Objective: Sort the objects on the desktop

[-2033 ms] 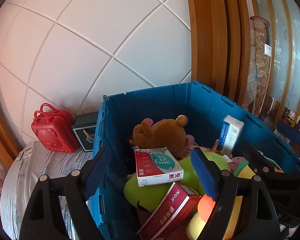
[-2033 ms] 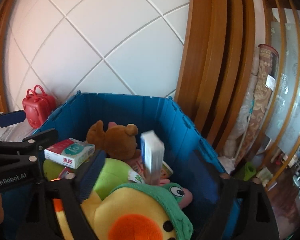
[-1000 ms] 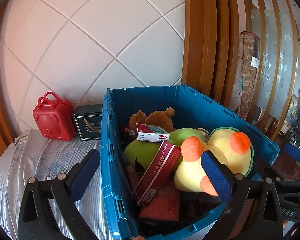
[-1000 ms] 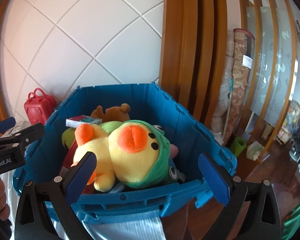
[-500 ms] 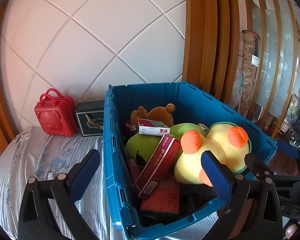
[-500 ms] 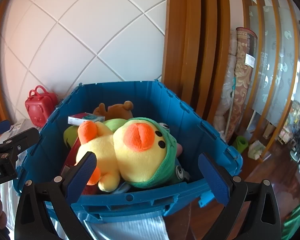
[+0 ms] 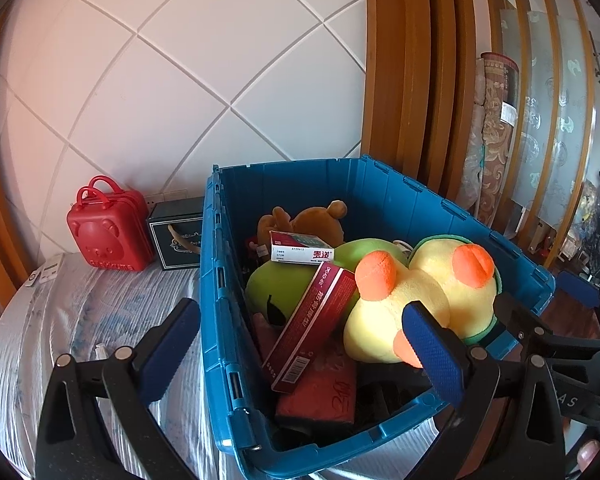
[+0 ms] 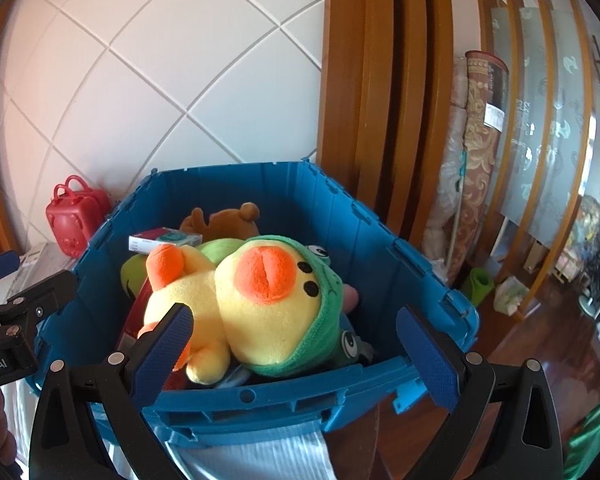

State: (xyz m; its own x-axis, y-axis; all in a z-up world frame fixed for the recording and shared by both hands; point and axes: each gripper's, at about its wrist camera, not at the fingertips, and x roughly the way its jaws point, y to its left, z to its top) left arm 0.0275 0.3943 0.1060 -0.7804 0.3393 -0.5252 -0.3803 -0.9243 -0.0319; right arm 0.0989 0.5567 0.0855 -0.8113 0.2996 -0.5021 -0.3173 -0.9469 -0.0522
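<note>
White-tiled wall behind; our blue bin (image 8: 260,400) sits crammed — both claws (image 7: 300,344) (image 8: 296,344) wide, empty; red case (image 7: 108,236) left out

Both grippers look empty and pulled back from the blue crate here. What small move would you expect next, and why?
Probably the left gripper swings left toward the red case or the dark box, both outside the blue crate on the covered table. Both grippers are open and empty, the right gripper included, and the duck plush already lies inside. Which item, if either, belongs in the crate is unclear.
</note>
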